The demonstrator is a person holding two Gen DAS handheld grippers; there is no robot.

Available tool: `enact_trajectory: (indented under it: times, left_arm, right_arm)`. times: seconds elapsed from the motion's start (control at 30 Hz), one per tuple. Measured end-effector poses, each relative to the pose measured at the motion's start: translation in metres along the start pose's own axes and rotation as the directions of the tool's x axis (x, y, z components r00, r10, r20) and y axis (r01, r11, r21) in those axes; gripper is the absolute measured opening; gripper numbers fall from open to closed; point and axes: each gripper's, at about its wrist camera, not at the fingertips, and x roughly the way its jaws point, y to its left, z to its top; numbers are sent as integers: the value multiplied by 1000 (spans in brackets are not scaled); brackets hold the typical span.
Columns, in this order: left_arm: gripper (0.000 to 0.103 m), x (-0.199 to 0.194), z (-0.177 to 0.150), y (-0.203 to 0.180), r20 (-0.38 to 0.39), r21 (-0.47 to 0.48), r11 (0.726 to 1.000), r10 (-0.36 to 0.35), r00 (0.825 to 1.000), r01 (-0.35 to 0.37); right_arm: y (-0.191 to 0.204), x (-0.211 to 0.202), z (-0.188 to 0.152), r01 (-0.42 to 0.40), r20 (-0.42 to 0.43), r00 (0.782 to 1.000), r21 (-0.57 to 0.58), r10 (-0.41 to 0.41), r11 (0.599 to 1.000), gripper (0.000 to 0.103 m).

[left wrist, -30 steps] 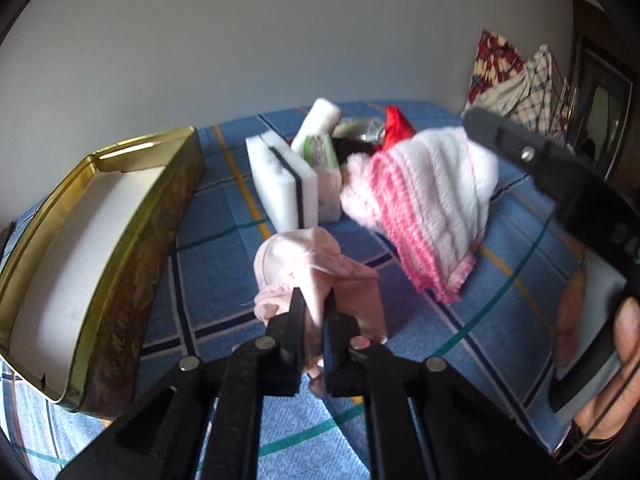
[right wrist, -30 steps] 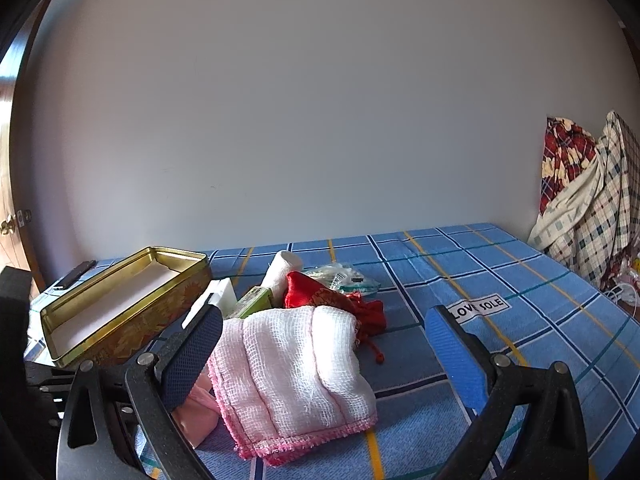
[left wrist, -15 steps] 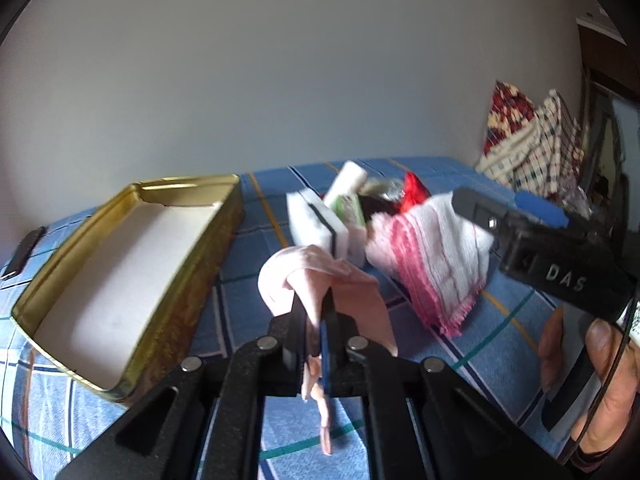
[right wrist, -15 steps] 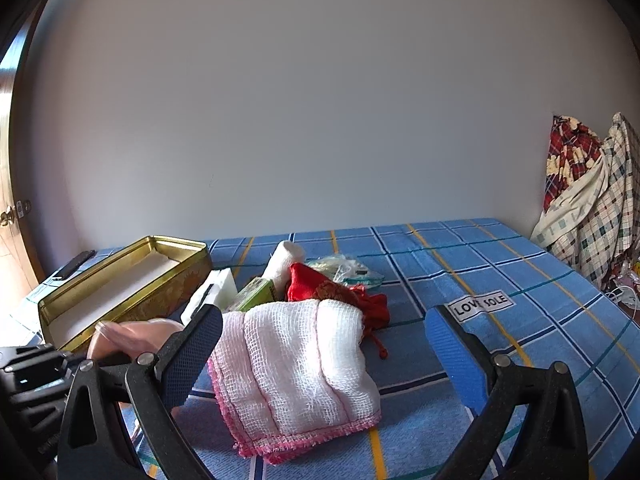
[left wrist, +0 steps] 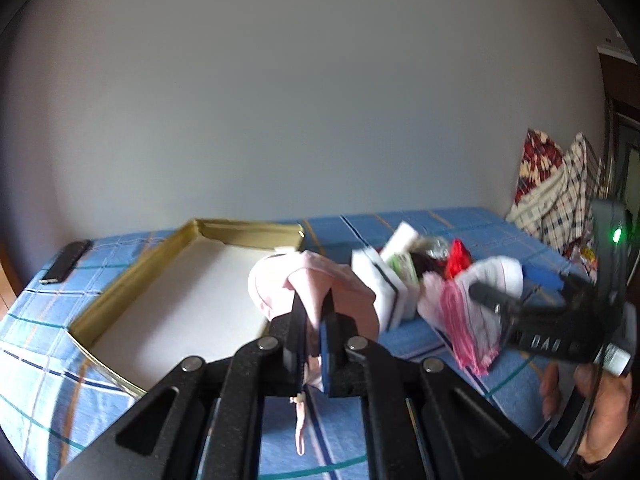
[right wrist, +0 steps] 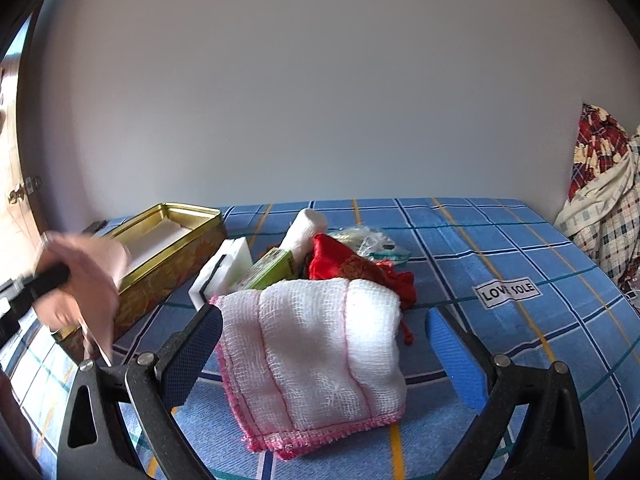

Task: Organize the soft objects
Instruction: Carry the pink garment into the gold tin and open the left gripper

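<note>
While lifted off the bed:
Pink cloth: clenched in left gripper, beside tin.
Right gripper: spread wide, released, around gauze towel.
Bed: carries everything.

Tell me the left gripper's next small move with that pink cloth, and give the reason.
Probably carry it a little further left over the gold tin and let go. The left gripper is shut on the pink cloth, lifted off the bedspread, and the tin's white bottom lies open just beside it.
</note>
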Motion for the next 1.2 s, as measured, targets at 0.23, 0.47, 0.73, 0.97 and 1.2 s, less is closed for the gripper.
enact_trajectory:
  times: [0.23,0.47,0.73,0.97,1.2]
  left_arm:
    - [2,-10,28,29,44,2,996,87,995,-87]
    - [2,30,38,69,-68,-40,992,118,991,-121]
    - [2,71,27,86,-203,-26,979,195,960,-204]
    - [2,103,22,100,-321,-31,963,243,916,-266]
    - [6,106,13,101,-332,-42,962,240,912,-269]
  right_arm:
    - [5,7,-2,-4,-35,999,-19,4,1000,103]
    - [6,11,-2,2,-52,999,-32,-4,999,102]
    - [8,20,-2,-1,-96,995,-39,-3,999,102]
    - [11,22,-2,7,-90,996,-55,-12,998,83]
    - [9,20,-2,-22,-83,996,-45,18,999,57]
